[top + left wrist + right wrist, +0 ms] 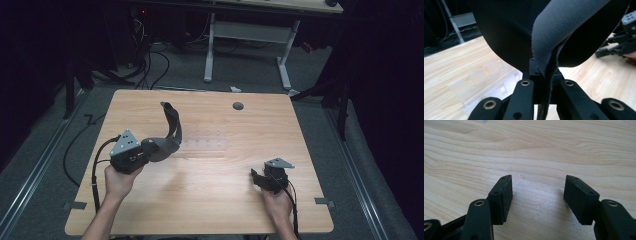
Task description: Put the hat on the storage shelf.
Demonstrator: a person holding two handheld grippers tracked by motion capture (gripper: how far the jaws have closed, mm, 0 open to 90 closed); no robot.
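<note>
1. Centrally, in the high view, a light wooden worktop (210,200) fills the middle of the frame, with a small round hole (238,106) near its upper edge.
2. At left centre of that view, a hand (118,181) holds the left gripper (150,148), its grey plate (125,142) on top.
3. Its jaws are closed tight on a dark grey strap (170,131); the strap curls up from the gripper toward the upper middle of the frame.
4. From the left gripper view, the strap (564,27) rises out from between the shut jaws at bottom centre and spreads across the top of the frame.
5. A faint clear tray (205,145) lies on the worktop just right of the strap, at frame centre; its contents cannot be told.
6. At lower right of the high view, the other hand (276,205) holds the right gripper (256,176) low over bare wood, well apart from the strap.
7. Seen in the right gripper view, the right gripper (537,191) stands wide open, with nothing between its pads (506,192).
</note>
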